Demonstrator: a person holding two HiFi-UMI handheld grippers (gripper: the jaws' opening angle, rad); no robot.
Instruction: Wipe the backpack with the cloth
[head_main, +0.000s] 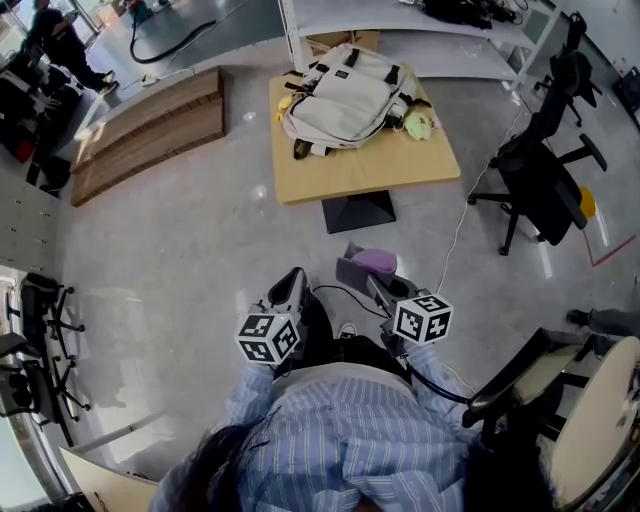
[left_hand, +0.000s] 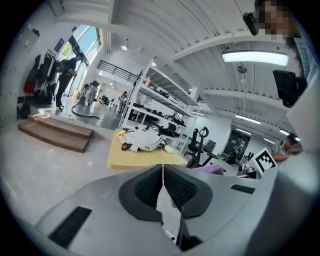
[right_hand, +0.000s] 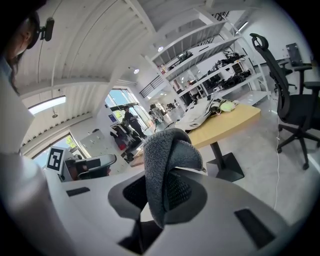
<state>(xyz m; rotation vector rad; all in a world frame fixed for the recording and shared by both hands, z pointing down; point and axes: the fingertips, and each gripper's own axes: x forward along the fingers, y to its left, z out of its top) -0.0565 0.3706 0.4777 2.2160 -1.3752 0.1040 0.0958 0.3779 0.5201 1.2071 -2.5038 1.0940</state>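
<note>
Backpack (head_main: 345, 95) lies on the wooden table (head_main: 390, 175), well ahead across open floor (head_main: 200, 250). Both grippers are held low at the person's waist. The left gripper (left_hand: 163, 169) has its jaws pressed together with nothing between them. The right gripper (right_hand: 165, 174) clamps the folded cloth (right_hand: 170, 147). An office chair (head_main: 545, 175) stands near the table's right edge.

The backpack (head_main: 345, 95) lies on the worktop (head_main: 370, 172), toward its far edge, with a small plush toy (head_main: 418, 124) just beside it on the right. Behind the worktop stands a shelf rack (head_main: 400, 45). Left of the worktop is a wooden platform (head_main: 150, 130), and right of it an office chair (head_main: 545, 180). The left claw (head_main: 293, 278) and right claw (head_main: 362, 270) hang well before the worktop, with the cloth (head_main: 376, 261) between the right claw's jaws.
</note>
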